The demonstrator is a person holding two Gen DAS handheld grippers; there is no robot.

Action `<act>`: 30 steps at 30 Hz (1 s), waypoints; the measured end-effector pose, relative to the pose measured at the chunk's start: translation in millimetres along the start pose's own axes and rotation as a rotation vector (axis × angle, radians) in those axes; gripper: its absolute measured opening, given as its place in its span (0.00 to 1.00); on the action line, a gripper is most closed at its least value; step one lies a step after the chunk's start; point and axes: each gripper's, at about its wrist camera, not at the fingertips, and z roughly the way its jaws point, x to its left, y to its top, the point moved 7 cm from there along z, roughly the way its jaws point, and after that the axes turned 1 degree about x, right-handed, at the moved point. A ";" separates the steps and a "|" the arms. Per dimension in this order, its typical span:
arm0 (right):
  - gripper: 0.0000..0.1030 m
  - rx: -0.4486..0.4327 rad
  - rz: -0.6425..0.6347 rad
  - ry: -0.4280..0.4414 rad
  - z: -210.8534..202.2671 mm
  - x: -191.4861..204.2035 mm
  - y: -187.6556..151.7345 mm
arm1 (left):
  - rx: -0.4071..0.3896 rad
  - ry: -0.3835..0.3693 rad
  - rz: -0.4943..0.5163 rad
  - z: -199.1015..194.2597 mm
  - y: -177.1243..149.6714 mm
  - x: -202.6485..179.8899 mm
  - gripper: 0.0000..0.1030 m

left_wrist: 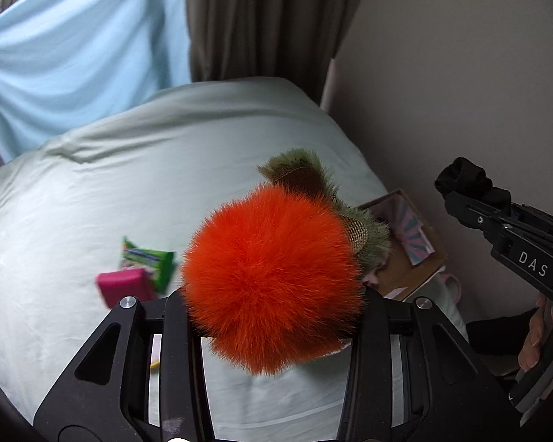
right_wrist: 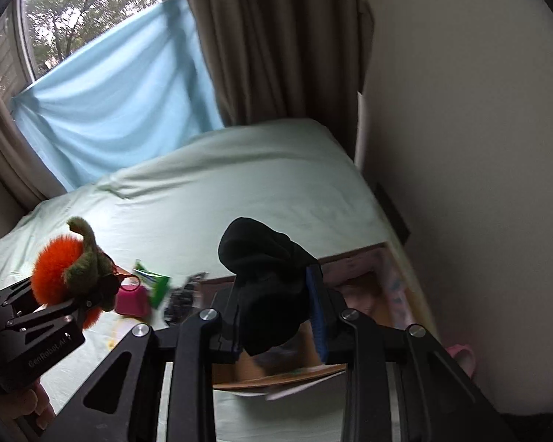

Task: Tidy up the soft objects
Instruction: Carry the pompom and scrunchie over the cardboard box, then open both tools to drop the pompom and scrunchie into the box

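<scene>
Grippers angled down over the bed [left_wrist: 92, 191]: left hand-held gripper [left_wrist: 272, 316] clamping orange plush [left_wrist: 272, 280], right hand-held gripper [right_wrist: 280, 316] black cloth [right_wrist: 265, 269].

You are in a home bedroom. A bed [right_wrist: 239, 184] with a pale green sheet fills most of both views, pushed into the corner against a plain cream wall [right_wrist: 460, 147]. Behind it you see a window [right_wrist: 92, 11] with trees outside, brown curtains [right_wrist: 269, 44] hanging beside it, and a light blue cloth [right_wrist: 121, 99] stretched across the lower pane. A cardboard box [right_wrist: 405, 276] sits on the bed by the wall.
</scene>
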 end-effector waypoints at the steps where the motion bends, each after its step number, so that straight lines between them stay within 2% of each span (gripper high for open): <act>1: 0.26 0.012 0.003 -0.004 4.9 -10.5 0.3 | 0.010 -0.008 0.008 9.4 2.1 -11.8 0.33; 9: 0.26 0.141 0.043 -0.004 65.2 -73.2 -6.8 | 0.138 -0.043 0.031 93.7 4.7 -80.4 0.33; 14: 0.26 0.239 0.066 0.009 107.2 -97.2 -15.6 | 0.250 -0.058 0.001 149.8 -10.8 -99.6 0.33; 19: 0.26 0.342 0.093 0.037 151.4 -115.2 -27.1 | 0.351 -0.050 -0.008 201.3 -27.9 -102.7 0.33; 24: 0.26 0.446 0.134 0.038 184.8 -125.2 -39.7 | 0.473 -0.047 0.005 238.9 -46.0 -115.0 0.33; 27: 0.26 0.484 0.151 0.039 196.6 -125.7 -43.7 | 0.496 -0.065 -0.003 248.0 -51.3 -114.4 0.34; 28: 0.26 0.495 0.163 0.043 199.5 -125.5 -45.0 | 0.503 -0.071 0.001 249.5 -50.4 -115.2 0.38; 29: 0.33 0.502 0.178 0.053 202.1 -125.6 -45.5 | 0.510 -0.071 0.015 250.3 -50.0 -116.2 0.54; 30: 0.57 0.503 0.186 0.058 202.8 -125.0 -45.0 | 0.516 -0.058 0.036 250.5 -50.1 -116.3 0.86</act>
